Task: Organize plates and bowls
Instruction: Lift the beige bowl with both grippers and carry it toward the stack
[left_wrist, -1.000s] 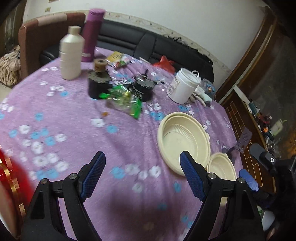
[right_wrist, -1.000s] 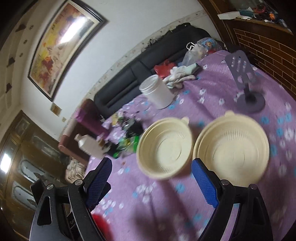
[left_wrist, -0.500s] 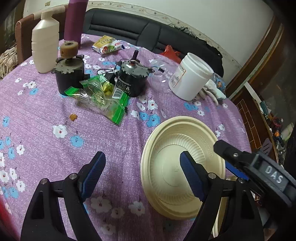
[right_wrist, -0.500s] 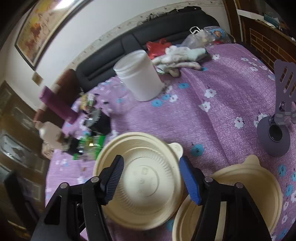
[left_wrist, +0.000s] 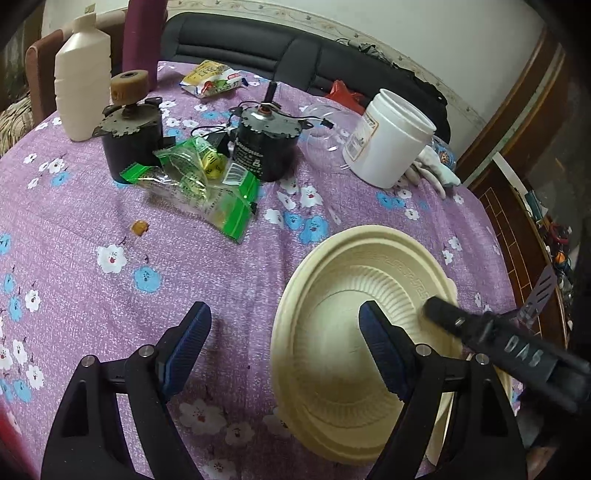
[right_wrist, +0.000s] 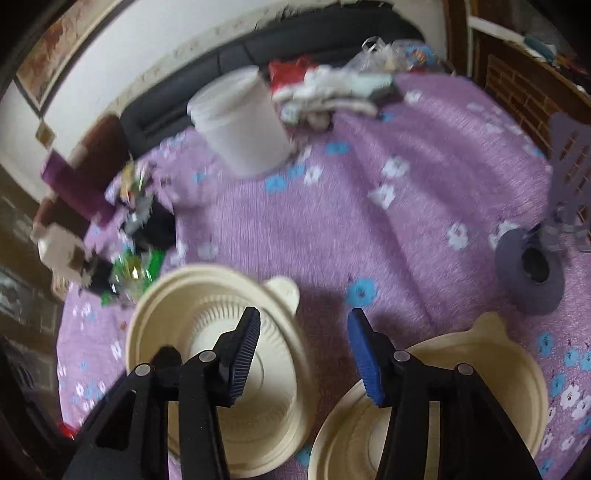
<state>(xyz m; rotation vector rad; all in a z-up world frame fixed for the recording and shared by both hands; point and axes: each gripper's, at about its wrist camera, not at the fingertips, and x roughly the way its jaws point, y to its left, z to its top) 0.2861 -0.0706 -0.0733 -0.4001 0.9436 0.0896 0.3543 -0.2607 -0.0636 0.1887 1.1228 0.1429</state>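
Observation:
Two cream ribbed bowls sit side by side on the purple flowered tablecloth. In the left wrist view the nearer bowl lies under my open left gripper, whose right finger hangs over its inside and left finger over bare cloth. The right gripper's black finger reaches in over that bowl's right rim. In the right wrist view my right gripper is open and straddles the right rim of the left bowl; its right finger is above the second bowl.
A white tub, two black motors, green snack packets, a cream bottle and a purple flask stand farther back. A grey spatula stand is at the right. A black sofa lies behind the table.
Both grippers have come down and forward toward the left bowl. The right gripper's jaws have narrowed and now straddle its rim; the right wrist view is blurred with motion.

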